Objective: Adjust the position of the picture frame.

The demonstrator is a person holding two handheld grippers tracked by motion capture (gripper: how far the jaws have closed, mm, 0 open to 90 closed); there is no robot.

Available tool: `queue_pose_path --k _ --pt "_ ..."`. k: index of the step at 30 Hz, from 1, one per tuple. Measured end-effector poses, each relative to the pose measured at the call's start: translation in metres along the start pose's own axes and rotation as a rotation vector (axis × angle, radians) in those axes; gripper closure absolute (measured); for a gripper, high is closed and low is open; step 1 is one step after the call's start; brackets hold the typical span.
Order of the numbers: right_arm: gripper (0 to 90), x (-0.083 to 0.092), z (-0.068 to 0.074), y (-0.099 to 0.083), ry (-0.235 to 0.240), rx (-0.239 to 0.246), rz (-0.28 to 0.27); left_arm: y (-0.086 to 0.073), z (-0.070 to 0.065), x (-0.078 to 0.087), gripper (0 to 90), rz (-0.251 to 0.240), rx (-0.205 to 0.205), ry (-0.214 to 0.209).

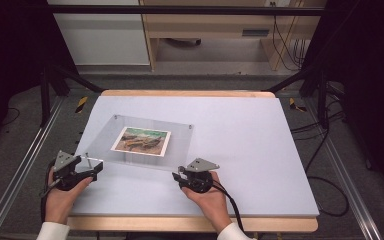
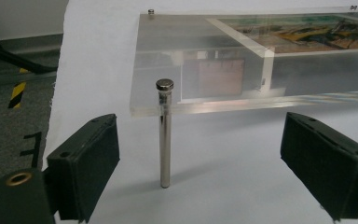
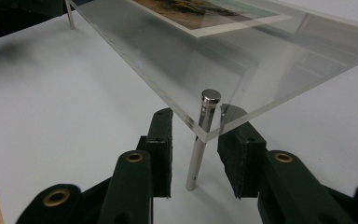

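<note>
Risk: clear acrylic photo frame (image 1: 145,142) on four slim metal legs, tabletop (image 1: 260,150) centre. Right gripper (image 3: 196,154) fingers nearly closed around near-right leg (image 3: 196,154), not yet pressing. Left gripper (image 2: 200,158) fingers wide, astride near-left leg (image 2: 165,140). Uneven squeeze could tip frame.

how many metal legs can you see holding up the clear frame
4: near-left leg between the left gripper's open jaws, near-right leg between the right gripper's jaws, and the two far-corner caps, their shafts hidden.
</note>
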State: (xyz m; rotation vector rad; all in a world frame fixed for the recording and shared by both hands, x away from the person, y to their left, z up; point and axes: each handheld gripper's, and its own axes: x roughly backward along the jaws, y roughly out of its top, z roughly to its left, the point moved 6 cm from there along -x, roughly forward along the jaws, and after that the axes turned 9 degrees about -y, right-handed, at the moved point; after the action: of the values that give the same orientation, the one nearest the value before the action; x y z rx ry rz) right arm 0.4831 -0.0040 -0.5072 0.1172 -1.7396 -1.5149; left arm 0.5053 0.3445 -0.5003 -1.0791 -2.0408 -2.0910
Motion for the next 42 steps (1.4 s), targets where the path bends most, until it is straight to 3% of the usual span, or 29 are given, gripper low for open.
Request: queue_pose_path --k 4,9,14,15,21,28,31,34,40,42 --pt "71.6 -0.003 0.001 0.0 0.009 -0.002 0.003 0.0 0.0 0.001 18.1 -0.001 0.007 -0.005" --pt "84.1 -0.007 -0.001 0.001 0.01 -0.023 -0.007 -0.001 0.002 0.003 33.7 0.0 0.021 -0.004" --pt "84.9 -0.004 -0.004 0.006 0.04 -0.068 -0.028 -0.001 0.003 0.003 40.5 0.003 0.031 -0.002" --pt "84.9 -0.003 -0.004 0.009 0.05 -0.084 -0.032 0.0 0.005 0.003 46.3 -0.006 0.034 -0.004" --pt "85.1 0.001 -0.008 0.017 0.071 -0.121 -0.044 0.002 0.014 0.002 56.6 -0.046 0.072 0.022" --pt "85.0 0.0 -0.01 0.017 0.067 -0.13 -0.034 0.007 0.017 -0.002 71.6 -0.063 0.072 -0.024" --pt "85.0 0.0 -0.01 0.016 0.071 -0.131 -0.029 0.012 0.019 -0.004 78.9 -0.101 0.086 -0.056" --pt "84.9 0.0 -0.01 0.016 0.069 -0.131 -0.029 0.013 0.019 -0.004 81.9 -0.098 0.081 -0.055" --pt "84.2 -0.001 -0.01 0.015 0.052 -0.133 -0.045 0.014 0.02 -0.003 82.1 -0.104 0.121 -0.069" --pt "83.9 -0.001 -0.01 0.015 0.044 -0.129 -0.052 0.015 0.019 -0.002 82.3 -0.099 0.12 -0.052"
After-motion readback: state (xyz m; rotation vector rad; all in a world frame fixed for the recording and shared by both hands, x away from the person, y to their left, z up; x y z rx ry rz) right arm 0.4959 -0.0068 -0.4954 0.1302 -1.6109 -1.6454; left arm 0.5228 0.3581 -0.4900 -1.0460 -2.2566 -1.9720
